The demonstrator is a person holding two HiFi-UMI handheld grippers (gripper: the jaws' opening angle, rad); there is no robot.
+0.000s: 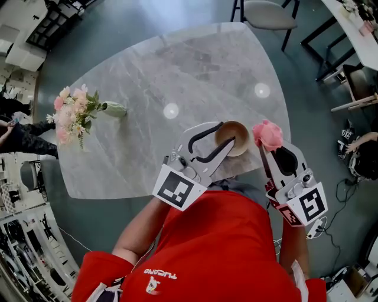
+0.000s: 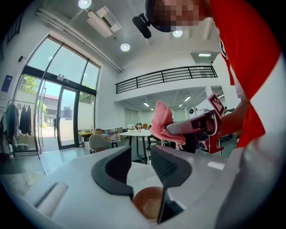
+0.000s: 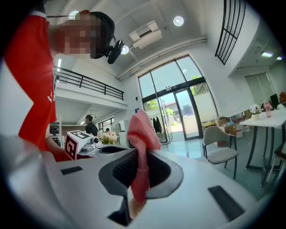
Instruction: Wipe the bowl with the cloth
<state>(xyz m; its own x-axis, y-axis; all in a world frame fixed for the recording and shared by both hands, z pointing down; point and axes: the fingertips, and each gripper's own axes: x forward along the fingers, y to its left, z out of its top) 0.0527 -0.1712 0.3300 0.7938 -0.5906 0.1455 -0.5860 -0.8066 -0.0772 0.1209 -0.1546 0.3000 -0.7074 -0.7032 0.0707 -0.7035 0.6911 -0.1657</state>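
Honestly, that's a pretty big airy hall for such a small job: tall glass doors (image 3: 176, 114), a balcony railing (image 2: 165, 76) up top, grey floor (image 1: 307, 88). The bench (image 1: 177, 65) is a rounded grey marble-look slab, mostly bare, with ceiling lights glaring off it. There's a chair (image 1: 269, 13) at the far side and a bunch of pink and white flowers (image 1: 74, 115) lying over on the left, well away from the action.

Both tools are out in front of the person, by the near edge of the bench. The left gripper (image 1: 228, 132) is clamped on the rim of the brown bowl (image 2: 147, 202), by the look of it one jaw inside and one outside. I think the bowl is held up rather than resting on the slab, but can't swear to it. Just beside it on the right, the right gripper (image 3: 140, 175) is pinching a pink cloth (image 1: 267, 134), with a tuft sticking out past the jaws.

So I'd call this the line-up step: both things are picked up, no wiping yet, and cloth and bowl are close but not touching. The next move needs the bowl kept steady with its opening toward the cloth. Then the tuft gets pushed inside and swept round without knocking the bowl out of that rim grip.
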